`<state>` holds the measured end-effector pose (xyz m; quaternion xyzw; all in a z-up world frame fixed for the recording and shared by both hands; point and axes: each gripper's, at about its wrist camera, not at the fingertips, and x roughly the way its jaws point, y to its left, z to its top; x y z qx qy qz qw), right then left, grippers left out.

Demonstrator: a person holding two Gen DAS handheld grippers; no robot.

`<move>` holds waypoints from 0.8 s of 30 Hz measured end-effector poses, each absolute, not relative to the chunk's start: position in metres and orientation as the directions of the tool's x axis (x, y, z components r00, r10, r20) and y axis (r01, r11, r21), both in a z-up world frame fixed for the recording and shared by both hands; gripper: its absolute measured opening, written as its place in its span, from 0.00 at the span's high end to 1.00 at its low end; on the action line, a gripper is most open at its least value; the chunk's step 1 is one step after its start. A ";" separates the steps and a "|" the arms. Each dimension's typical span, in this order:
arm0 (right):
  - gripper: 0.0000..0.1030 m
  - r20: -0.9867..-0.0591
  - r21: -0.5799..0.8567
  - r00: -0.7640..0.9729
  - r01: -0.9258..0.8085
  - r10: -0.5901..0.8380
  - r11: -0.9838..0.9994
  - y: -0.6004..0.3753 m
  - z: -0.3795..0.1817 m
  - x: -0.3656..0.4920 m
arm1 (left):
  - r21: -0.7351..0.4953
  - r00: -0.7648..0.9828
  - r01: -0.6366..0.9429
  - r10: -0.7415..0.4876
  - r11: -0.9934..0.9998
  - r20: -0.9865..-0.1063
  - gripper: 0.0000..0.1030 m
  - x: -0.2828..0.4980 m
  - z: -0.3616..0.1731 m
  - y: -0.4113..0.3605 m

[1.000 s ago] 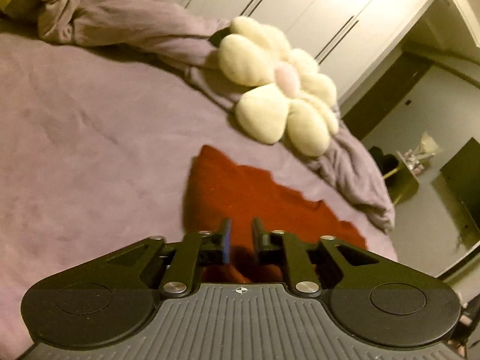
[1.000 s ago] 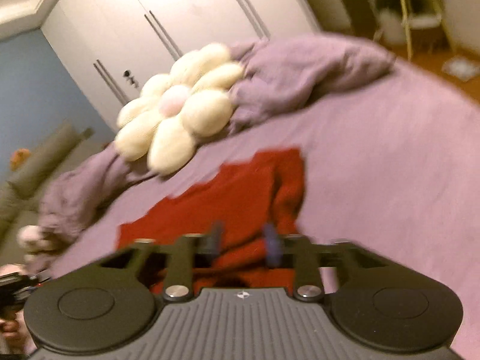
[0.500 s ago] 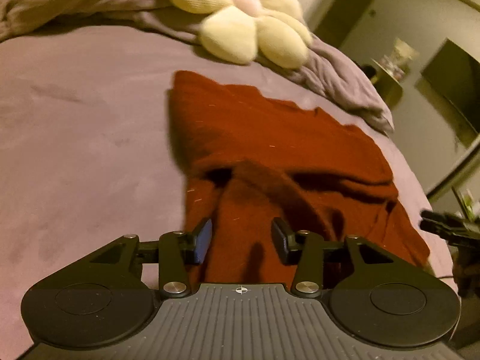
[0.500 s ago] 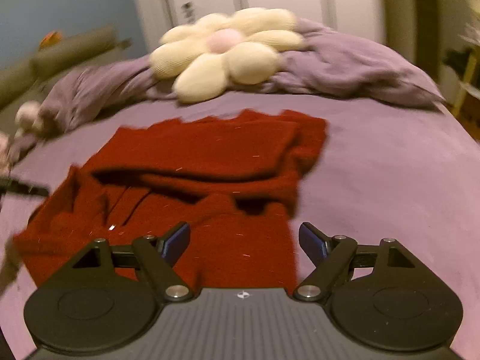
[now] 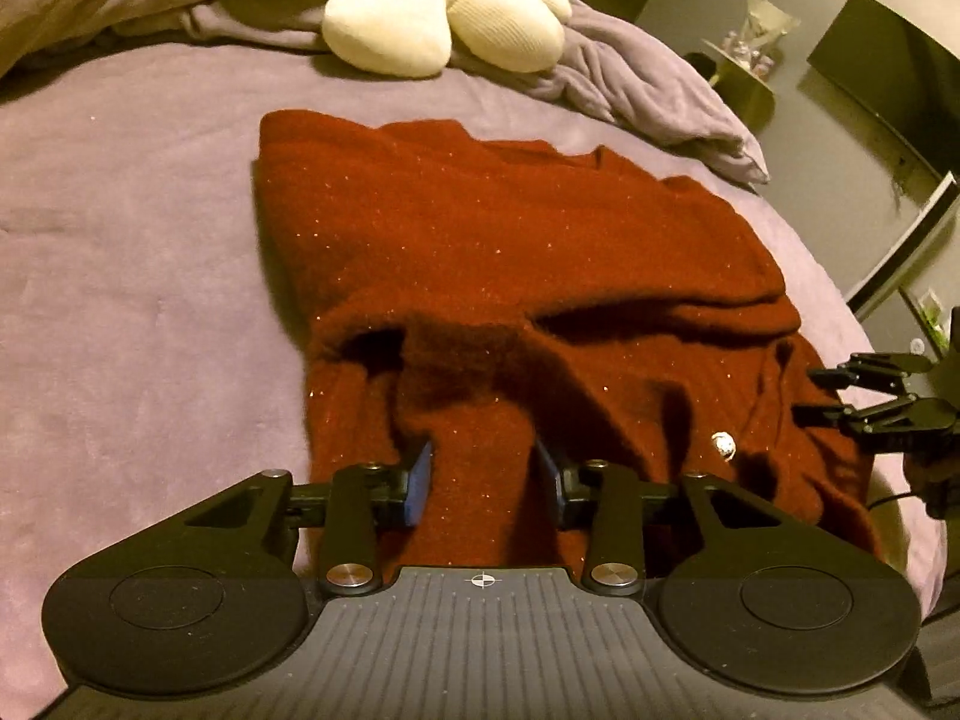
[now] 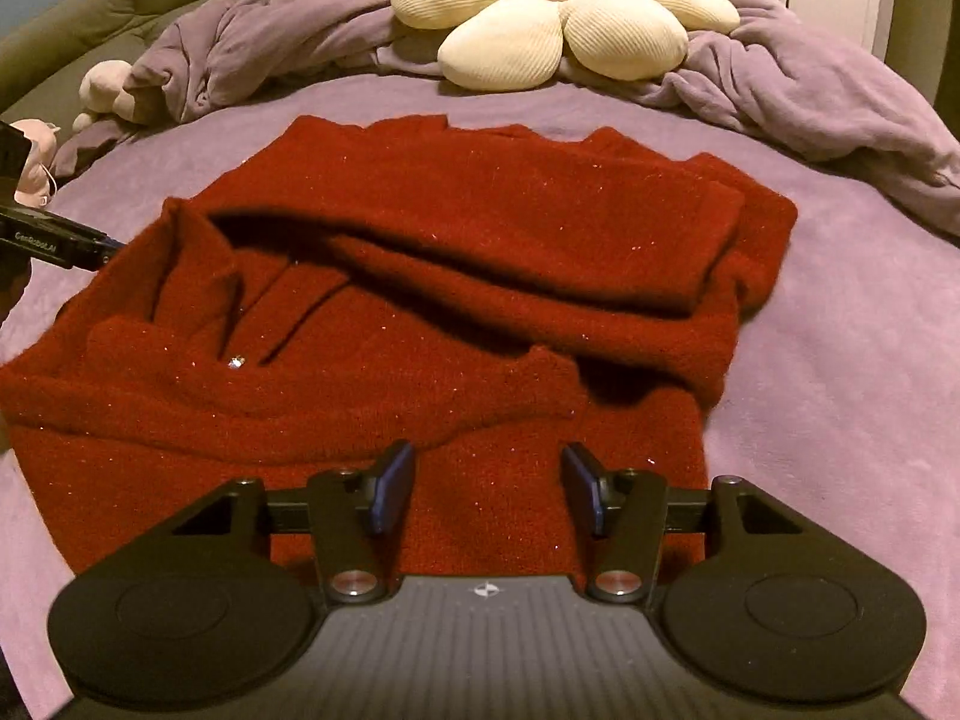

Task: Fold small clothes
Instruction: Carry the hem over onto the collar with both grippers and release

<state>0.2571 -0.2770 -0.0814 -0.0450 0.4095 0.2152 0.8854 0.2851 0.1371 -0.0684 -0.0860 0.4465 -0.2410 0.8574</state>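
Left wrist view: my dark red fuzzy knit sweater (image 5: 510, 252) lies rumpled on the purple bedsheet (image 5: 120, 276), its top layer folded over. My left gripper (image 5: 483, 474) tilts down over the near hem, jaws closing with fabric between them, pads not yet pressing. Bare sheet lies leftward.

Right wrist view: the sweater (image 6: 480, 228) sprawls mid-bed. My right gripper (image 6: 487, 486) hovers over its near edge, jaws closing, unclamped. Free sheet lies rightward; a cream flower-shaped cushion (image 6: 564, 6) sits beyond.

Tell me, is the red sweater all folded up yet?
Partly folded. The red sweater has one layer turned over its top, but its near part lies rumpled and spread on the purple blanket.
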 end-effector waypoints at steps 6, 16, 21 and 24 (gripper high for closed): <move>0.86 -0.728 0.056 0.595 -0.444 0.341 0.894 -0.275 -0.077 0.245 | -0.385 0.525 0.301 -0.489 0.872 -0.697 0.82 0.280 -0.067 0.138; 0.93 -0.527 -0.225 0.794 -0.472 0.301 0.853 -0.246 -0.004 0.195 | -0.408 0.727 0.348 -0.518 0.844 -0.451 0.86 0.238 0.030 0.151; 0.93 -0.346 -0.232 0.917 -0.289 0.199 0.929 -0.264 0.043 0.226 | -0.342 0.849 0.298 -0.412 0.891 -0.332 0.85 0.260 0.080 0.157; 0.92 -0.371 -0.187 0.922 -0.194 0.114 0.963 -0.276 0.034 0.272 | -0.324 0.866 0.172 -0.299 0.930 -0.400 0.83 0.300 0.061 0.157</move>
